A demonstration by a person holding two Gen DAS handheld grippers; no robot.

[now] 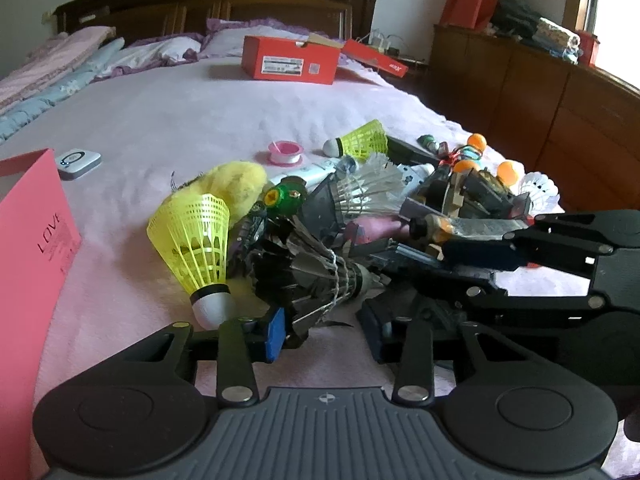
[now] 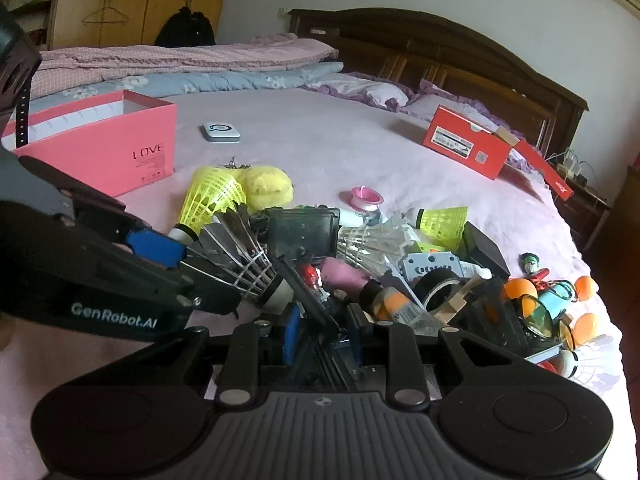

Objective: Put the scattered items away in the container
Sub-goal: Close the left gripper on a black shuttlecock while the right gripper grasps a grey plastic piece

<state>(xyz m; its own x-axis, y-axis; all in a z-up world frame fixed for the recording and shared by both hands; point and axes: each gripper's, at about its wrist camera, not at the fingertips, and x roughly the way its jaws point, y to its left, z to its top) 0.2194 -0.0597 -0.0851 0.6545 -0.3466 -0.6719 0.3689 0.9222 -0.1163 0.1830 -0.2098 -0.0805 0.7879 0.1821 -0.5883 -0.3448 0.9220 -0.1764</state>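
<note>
Shuttlecock grab going on: left tool is straddling the black feathered shuttlecock in the bed pile, fingers spread, not yet pinching. Right tool is sitting apart around a dark flat piece. Pink box is waiting nearby; pinching the cork end beats crushing feathers.

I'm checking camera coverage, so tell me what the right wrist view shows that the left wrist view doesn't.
Only the right wrist view shows the wardrobe and the wire hanger on it. Only the left wrist view shows the wooden dresser and the window. Both show the pink LOVE box, the orange shoebox and the black-feathered shuttlecock.
</note>
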